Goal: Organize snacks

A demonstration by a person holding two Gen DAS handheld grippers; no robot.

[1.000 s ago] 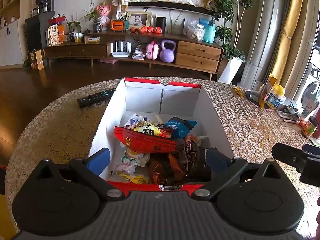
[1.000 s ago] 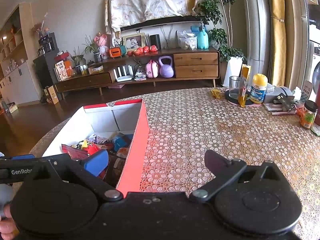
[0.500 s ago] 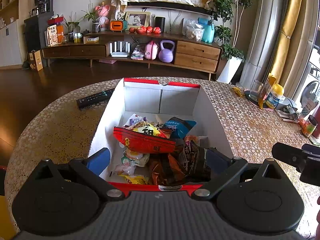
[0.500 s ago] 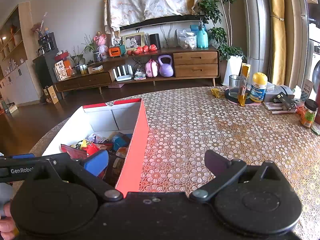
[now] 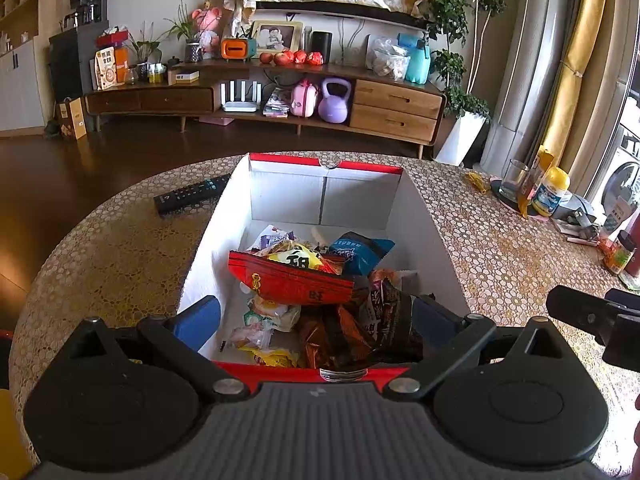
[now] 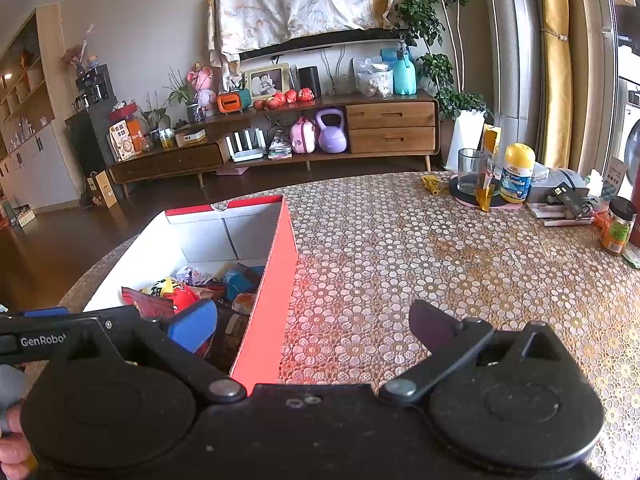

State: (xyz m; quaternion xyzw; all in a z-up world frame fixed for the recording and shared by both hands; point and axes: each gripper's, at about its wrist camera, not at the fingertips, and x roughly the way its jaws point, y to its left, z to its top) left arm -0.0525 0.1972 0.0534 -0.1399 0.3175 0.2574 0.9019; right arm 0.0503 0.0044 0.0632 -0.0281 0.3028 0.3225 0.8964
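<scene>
Two grippers, one box, and almost nothing has changed in the last second. Far left on the table (image 5: 100, 248) lies the black remote control (image 5: 192, 199), same spot as before, just off the box's left wall. Next comes the red box (image 5: 326, 168) with its white inside, sitting open in the middle of the patterned tabletop. The snacks (image 5: 316, 288) are piled inside it at the near end: a long red packet (image 5: 292, 280) lies across the top, a yellow one tucked behind it, a blue bag (image 5: 360, 254) toward the back right, dark brown wrappers (image 5: 384, 320) nearest the camera. The heap looks just as it did a second ago.

The left gripper (image 5: 316, 316) hangs over the box's near edge, blue fingers spread wide, one at each side of the pile, gripping nothing. It has barely drifted since the earlier frame.

Moving right: the right gripper (image 6: 312, 320) straddles the box's red right wall (image 6: 272, 300), fingers parted and empty, one over the snacks, one over bare tablecloth. Its view has hardly shifted. Far right, a glass (image 6: 468, 170), a yellow-capped bottle (image 6: 518, 174) and a jar (image 6: 619, 226) stand well apart from the box.
</scene>
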